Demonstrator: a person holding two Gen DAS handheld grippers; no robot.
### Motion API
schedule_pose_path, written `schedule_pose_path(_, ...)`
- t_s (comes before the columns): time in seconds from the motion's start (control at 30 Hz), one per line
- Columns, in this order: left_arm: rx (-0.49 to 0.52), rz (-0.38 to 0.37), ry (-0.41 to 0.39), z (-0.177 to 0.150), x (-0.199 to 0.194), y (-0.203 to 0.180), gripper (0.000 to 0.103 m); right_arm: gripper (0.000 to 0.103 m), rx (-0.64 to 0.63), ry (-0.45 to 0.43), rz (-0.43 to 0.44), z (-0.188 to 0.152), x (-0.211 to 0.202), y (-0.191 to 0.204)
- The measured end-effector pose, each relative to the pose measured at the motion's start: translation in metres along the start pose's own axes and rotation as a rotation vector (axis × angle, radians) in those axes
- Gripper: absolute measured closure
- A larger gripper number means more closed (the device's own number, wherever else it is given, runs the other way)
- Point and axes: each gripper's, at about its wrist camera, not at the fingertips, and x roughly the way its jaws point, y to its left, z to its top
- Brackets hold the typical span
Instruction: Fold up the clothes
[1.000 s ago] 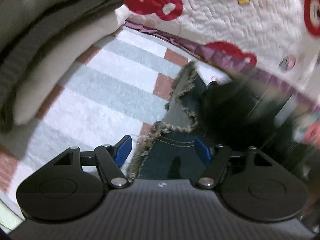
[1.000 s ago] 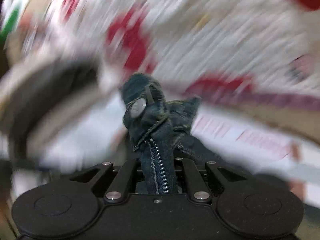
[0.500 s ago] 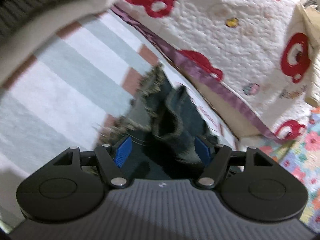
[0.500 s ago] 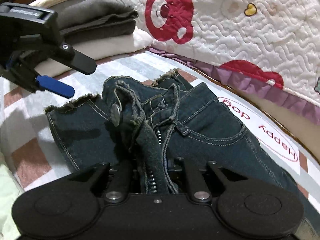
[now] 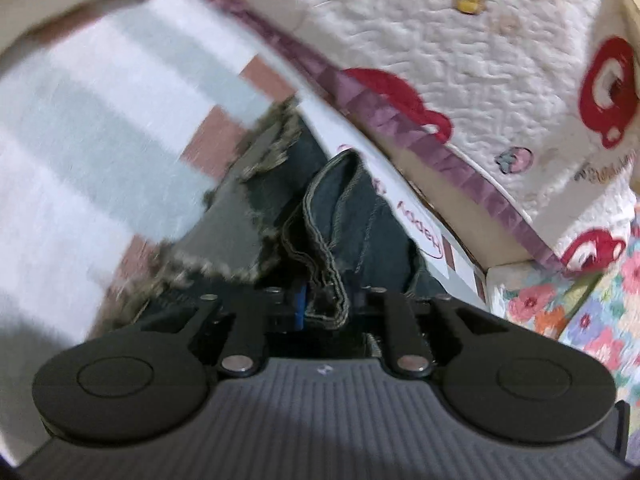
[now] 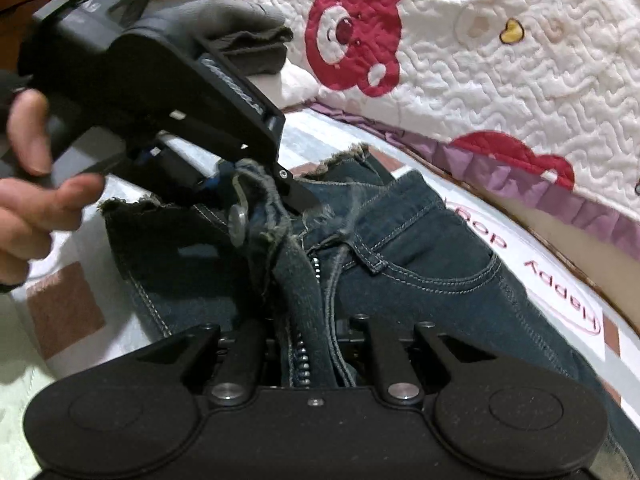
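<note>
Dark blue denim jeans (image 6: 420, 288) with frayed hems lie on a striped sheet (image 5: 100, 128). My right gripper (image 6: 316, 352) is shut on the jeans' zipper fly at the waistband. My left gripper (image 5: 326, 300) is shut on a fold of the jeans' waistband (image 5: 332, 208). In the right wrist view the left gripper (image 6: 248, 188) pinches the waistband by the metal button (image 6: 238, 216), just beyond my right gripper, with a hand (image 6: 28, 184) on its handle.
A white quilt with red bears (image 6: 500, 60) rises along the far side. Folded grey and cream clothes (image 6: 248, 40) are stacked at the back left. A floral cloth (image 5: 592, 300) lies at the right in the left wrist view.
My left gripper moved in onto the waistband and closed on it; it was open before. My right gripper keeps its hold on the zipper fly.
</note>
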Motion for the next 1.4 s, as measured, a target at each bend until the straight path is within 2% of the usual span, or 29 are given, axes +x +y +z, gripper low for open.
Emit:
schedule_pose_path(0.17, 0.302, 0.027, -0.139, 0.002, -0.036, -0.058, 0.092, 0.090, -0.030, -0.107, -0.026, 0.006, -0.020, 0.005)
schedule_pose_path(0.27, 0.412, 0.044, -0.195, 0.008, -0.050, -0.079, 0.092, 0.089, -0.048, -0.160, -0.018, 0.012, -0.029, 0.011)
schedule_pose_path(0.4, 0.382, 0.067, -0.196, 0.014, -0.054, -0.067, 0.092, 0.089, -0.084, -0.133, 0.002, 0.024, -0.018, 0.021)
schedule_pose_path(0.5, 0.341, 0.100, -0.156, 0.012, -0.054, -0.037, 0.093, 0.089, -0.097, -0.105, 0.012, 0.022, -0.007, 0.029)
schedule_pose_path(0.6, 0.246, 0.067, -0.117, 0.012, -0.054, -0.012, 0.093, 0.089, -0.095, -0.086, 0.015, 0.018, -0.002, 0.036)
schedule_pose_path(0.77, 0.293, 0.035, -0.163, 0.016, -0.061, -0.024, 0.093, 0.090, -0.055, -0.117, -0.023, 0.023, -0.006, 0.036)
schedule_pose_path(0.87, 0.311, -0.003, -0.172, 0.024, -0.069, -0.029, 0.093, 0.090, -0.139, -0.181, -0.102, 0.025, -0.011, 0.049)
schedule_pose_path(0.93, 0.327, 0.079, -0.093, 0.022, -0.059, -0.022, 0.092, 0.090, -0.174, -0.153, -0.102, 0.024, -0.003, 0.056)
schedule_pose_path(1.0, 0.310, 0.221, 0.016, 0.016, -0.042, -0.005, 0.092, 0.088, -0.144, -0.062, -0.058, 0.022, 0.012, 0.057)
schedule_pose_path(1.07, 0.277, 0.303, 0.081, 0.008, -0.032, 0.018, 0.089, 0.079, -0.125, -0.009, -0.050, 0.021, 0.017, 0.060)
schedule_pose_path(1.13, 0.204, 0.259, 0.074, 0.007, -0.035, 0.033, 0.088, 0.077, -0.107, 0.034, -0.039, 0.021, 0.020, 0.063)
schedule_pose_path(1.2, 0.195, 0.256, 0.060, 0.011, -0.038, 0.035, 0.088, 0.074, -0.094, 0.040, -0.024, 0.022, 0.014, 0.062)
schedule_pose_path(1.33, 0.226, 0.304, 0.057, 0.011, -0.035, 0.035, 0.088, 0.067, -0.074, 0.036, 0.039, 0.018, -0.002, 0.058)
schedule_pose_path(1.4, 0.226, 0.312, 0.055, 0.011, -0.039, 0.032, 0.087, 0.067, -0.064, 0.028, 0.074, 0.014, -0.012, 0.057)
